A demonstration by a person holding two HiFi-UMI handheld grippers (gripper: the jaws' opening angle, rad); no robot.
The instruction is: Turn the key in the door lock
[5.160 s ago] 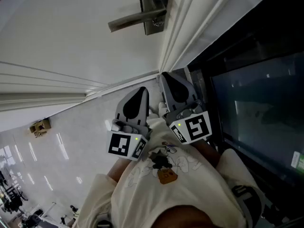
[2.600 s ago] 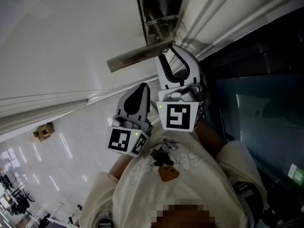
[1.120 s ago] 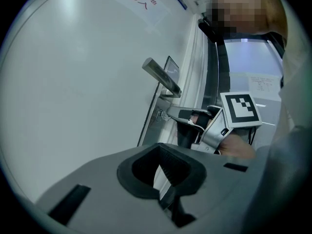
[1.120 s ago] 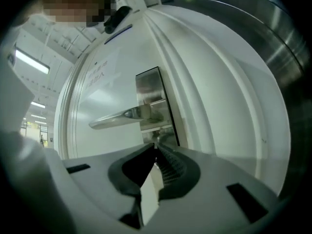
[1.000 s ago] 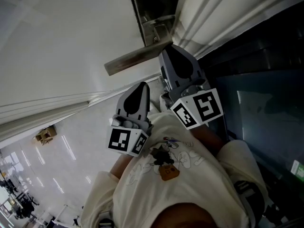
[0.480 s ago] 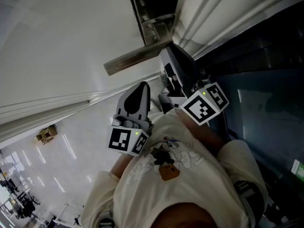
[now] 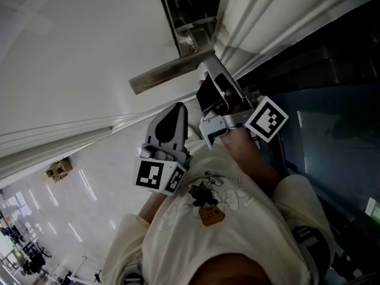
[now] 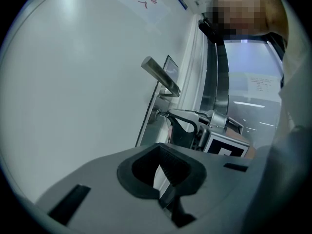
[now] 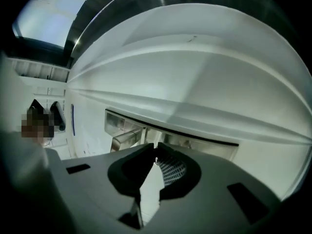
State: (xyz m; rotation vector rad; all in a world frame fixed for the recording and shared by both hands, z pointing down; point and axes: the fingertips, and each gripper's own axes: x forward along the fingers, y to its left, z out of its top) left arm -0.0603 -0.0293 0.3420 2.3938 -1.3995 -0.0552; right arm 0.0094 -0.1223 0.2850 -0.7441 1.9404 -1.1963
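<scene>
Jaws of the right gripper (image 9: 156, 147) close on the key (image 8: 157, 114), barely visible between their tips, under the lever handle (image 7: 166, 76). Left gripper (image 7: 176, 108) jaws together, empty, behind.

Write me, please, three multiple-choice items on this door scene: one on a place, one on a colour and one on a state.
1. Where are the right gripper's tips?
A. At the lock plate, just under the lever handle
B. On a door hinge
C. On a window latch

2. What colour is the lever handle?
A. Red
B. Silver
C. Black

3. How is the left gripper?
A. Open around the handle
B. Shut on the key
C. Shut and empty, apart from the door

Answers: 1 A, the left gripper view shows its tips at the key in the plate; 2 B, it is bare brushed metal; 3 C, its jaws meet with nothing between them.
</scene>
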